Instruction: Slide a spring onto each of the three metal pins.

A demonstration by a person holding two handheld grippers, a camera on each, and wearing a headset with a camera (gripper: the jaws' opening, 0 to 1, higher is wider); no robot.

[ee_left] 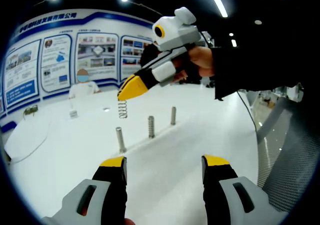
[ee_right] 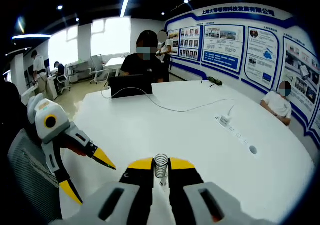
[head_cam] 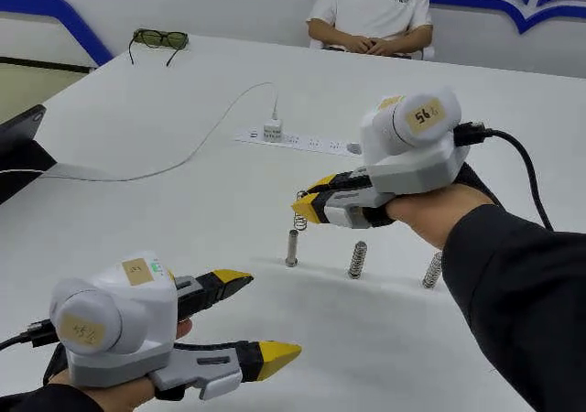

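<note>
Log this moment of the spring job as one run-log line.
right gripper: shut on spring, over bare pin | left gripper: open, holding nothing | middle pin, end pin: springs on

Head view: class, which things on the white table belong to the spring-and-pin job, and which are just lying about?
Job: bare metal pin; middle spring-covered pin; right-hand spring-covered pin; small coiled steel spring, gripped by the yellow-tipped right gripper; open left gripper.

Lying about: dark green-lensed glasses; white power strip; white charger with thin cable.
</note>
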